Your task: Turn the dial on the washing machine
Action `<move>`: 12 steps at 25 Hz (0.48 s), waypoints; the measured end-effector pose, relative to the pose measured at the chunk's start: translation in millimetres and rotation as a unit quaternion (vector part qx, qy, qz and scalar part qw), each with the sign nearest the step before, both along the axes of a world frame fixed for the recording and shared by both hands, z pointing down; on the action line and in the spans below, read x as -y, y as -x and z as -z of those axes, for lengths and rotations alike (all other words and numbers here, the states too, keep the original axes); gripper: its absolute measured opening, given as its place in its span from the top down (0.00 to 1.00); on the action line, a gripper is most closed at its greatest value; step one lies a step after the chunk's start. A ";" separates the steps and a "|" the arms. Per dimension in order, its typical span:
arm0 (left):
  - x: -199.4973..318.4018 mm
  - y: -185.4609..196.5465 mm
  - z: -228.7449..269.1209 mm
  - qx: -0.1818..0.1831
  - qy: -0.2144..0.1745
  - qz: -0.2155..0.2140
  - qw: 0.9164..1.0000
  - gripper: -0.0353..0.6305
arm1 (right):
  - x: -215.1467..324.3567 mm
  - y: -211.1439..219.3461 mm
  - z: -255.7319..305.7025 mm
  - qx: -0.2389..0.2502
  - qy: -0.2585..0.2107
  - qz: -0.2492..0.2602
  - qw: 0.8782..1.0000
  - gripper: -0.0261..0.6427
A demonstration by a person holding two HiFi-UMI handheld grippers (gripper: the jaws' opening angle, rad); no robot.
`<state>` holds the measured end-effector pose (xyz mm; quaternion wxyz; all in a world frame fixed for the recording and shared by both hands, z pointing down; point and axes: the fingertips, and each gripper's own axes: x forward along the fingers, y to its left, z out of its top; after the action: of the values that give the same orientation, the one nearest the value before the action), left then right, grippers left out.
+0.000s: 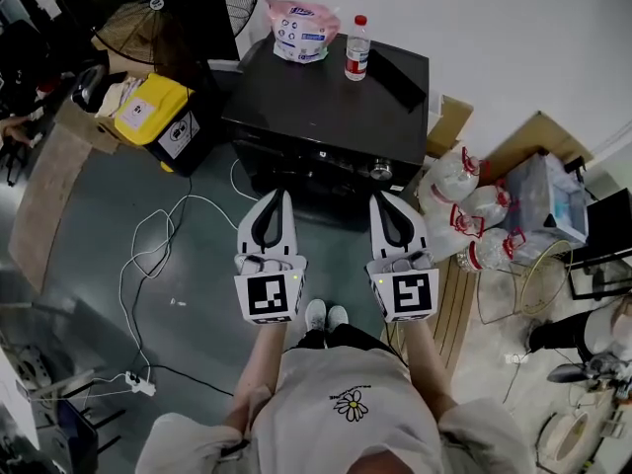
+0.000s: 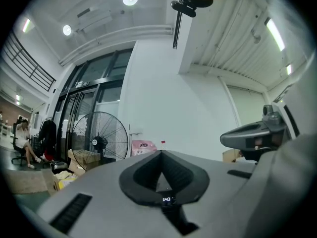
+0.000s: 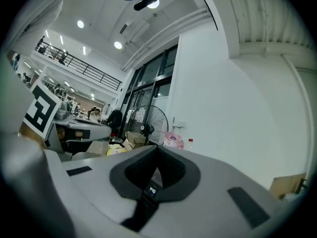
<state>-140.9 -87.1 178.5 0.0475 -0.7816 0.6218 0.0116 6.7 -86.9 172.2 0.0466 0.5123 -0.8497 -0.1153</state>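
The black washing machine (image 1: 326, 102) stands ahead of me in the head view, and its round silver dial (image 1: 381, 171) sits on the front edge at the right. My left gripper (image 1: 277, 197) hangs in front of the machine's left half, shut and holding nothing. My right gripper (image 1: 387, 199) is just short of the dial, a little below it, also shut and holding nothing. In both gripper views the jaws meet in a closed point, the left gripper (image 2: 161, 153) and the right gripper (image 3: 157, 148), and their bodies hide the machine.
A pink bag (image 1: 301, 30) and a water bottle (image 1: 356, 47) stand on the machine's far edge. A yellow box (image 1: 158, 115) and a floor fan (image 1: 188, 8) are to the left. White cables (image 1: 148, 255) trail over the floor. Large plastic bottles (image 1: 464, 215) crowd the right.
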 end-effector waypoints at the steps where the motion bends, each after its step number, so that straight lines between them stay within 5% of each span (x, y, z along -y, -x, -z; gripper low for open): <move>1: 1.4 -0.6 0.6 0.000 -0.001 0.001 1.000 0.95 | 2.6 0.2 1.5 0.001 -0.002 0.002 1.000 0.96; 12: 4.4 1.1 7.1 0.011 -0.009 0.026 1.000 0.95 | 10.9 -7.9 10.6 0.020 -0.016 0.011 1.000 0.96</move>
<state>-141.9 -91.5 171.5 0.0622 -0.7649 0.6411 0.0073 14.6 -97.8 161.5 0.0199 0.5057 -0.8542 -0.1193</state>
